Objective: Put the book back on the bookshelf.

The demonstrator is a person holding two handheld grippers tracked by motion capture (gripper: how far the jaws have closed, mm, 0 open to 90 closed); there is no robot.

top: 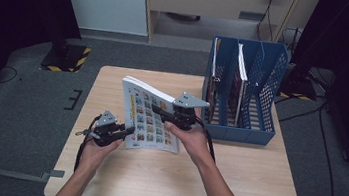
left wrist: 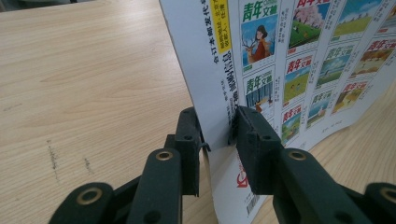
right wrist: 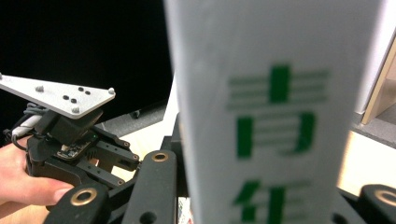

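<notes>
A magazine (top: 150,117) with rows of small coloured cover pictures is held tilted up over the wooden table (top: 151,186), its far edge raised. My left gripper (top: 128,131) is shut on its near left corner. In the left gripper view the two black jaws (left wrist: 217,130) press on the magazine's white edge (left wrist: 303,70) from both sides. My right gripper (top: 158,111) is shut on the magazine's right side. In the right gripper view the magazine's white spine (right wrist: 266,116) with green characters stands blurred between the jaws, and the left gripper (right wrist: 88,154) shows beyond it.
A blue mesh file rack (top: 269,89) stands at the table's far right, with upright magazines (top: 239,81) in its slots. Bare tabletop lies in front of both hands and to the left. Grey carpet with cables surrounds the table.
</notes>
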